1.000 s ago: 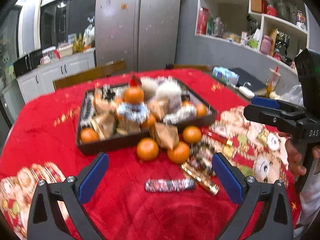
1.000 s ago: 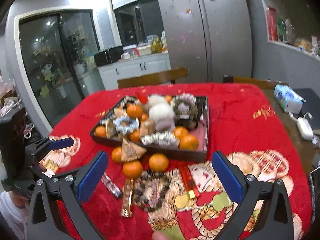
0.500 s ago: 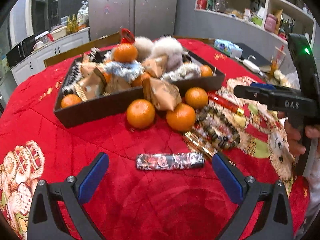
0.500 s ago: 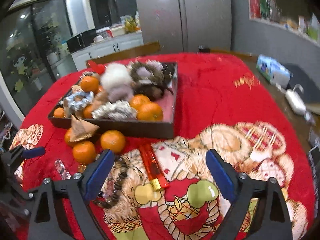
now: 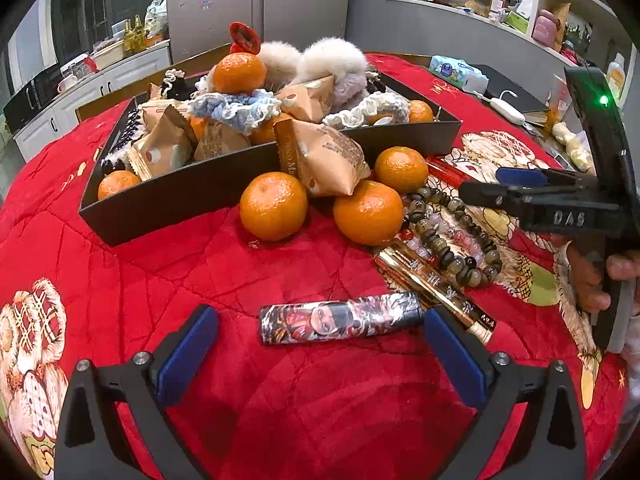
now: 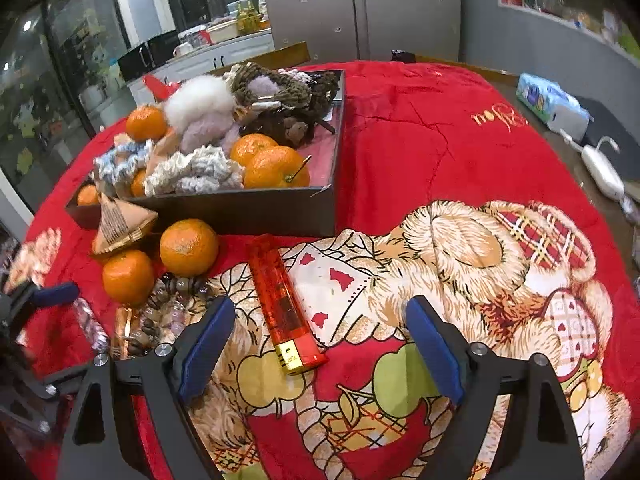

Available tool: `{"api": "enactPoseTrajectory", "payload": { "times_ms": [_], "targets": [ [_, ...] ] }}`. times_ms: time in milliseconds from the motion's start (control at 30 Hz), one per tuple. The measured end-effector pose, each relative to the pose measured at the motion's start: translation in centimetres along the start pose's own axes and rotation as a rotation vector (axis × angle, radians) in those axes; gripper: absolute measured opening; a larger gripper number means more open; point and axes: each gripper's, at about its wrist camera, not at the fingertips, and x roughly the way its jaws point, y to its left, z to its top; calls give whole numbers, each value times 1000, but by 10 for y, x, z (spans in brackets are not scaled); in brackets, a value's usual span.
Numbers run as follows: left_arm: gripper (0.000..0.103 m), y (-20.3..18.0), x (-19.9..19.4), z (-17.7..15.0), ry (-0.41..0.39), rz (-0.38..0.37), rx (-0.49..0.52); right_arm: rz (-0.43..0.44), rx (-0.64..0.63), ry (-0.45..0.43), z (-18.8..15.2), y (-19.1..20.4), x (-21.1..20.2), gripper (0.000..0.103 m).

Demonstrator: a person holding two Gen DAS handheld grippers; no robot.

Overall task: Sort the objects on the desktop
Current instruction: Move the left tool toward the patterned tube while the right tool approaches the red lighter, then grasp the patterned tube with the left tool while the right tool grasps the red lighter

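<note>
Both tools gape: left tool (image 5: pixel 320 344) at printed lighter (image 5: pixel 340 318), right tool (image 6: pixel 320 332) at red lighter (image 6: pixel 285 304).

orange lighter (image 6: pixel 286 308), black tray (image 6: pixel 260 210) — red cloth (image 6: pixel 420 120)

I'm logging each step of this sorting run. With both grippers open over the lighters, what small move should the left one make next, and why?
Probably ease the left gripper forward and down, then close on the patterned lighter. The lighter lies crosswise on the red cloth, loose and just ahead of the open gripper, so it looks like the nearest loose object to grasp.
</note>
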Motion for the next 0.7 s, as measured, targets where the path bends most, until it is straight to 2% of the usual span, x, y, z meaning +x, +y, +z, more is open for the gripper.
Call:
{"api": "enactPoseTrajectory", "payload": {
  "times_ms": [33,133,233,300,367,400,433,567,700],
  "targets": [
    [103,-1,0,0,0,1,3,-14,-16,3,0,3,1,88],
    [103,-7,5,-1,10,28,31,-57,-58,4,-1,12,2,78],
    [103,-9,7,0,14,40,40,-56,-71,-13,-1,13,-2,57],
    [103,-7,4,-2,12,34,37,-47,-82,-20,-3,14,-5,34],
    [101,-7,3,-2,8,21,40,-54,-111,-28,-5,18,-7,22],
    [88,-8,2,-3,3,19,45,-58,-118,-33,-5,18,-8,21],
    [81,-8,-3,-3,-16,22,52,-51,-119,-34,-6,18,-9,21],
    [81,-7,-6,-4,-20,6,58,12,-86,-44,-6,11,-14,20],
    [81,-3,-8,-5,-22,-6,54,31,-77,-76,-7,10,-24,20]
  ]
}}
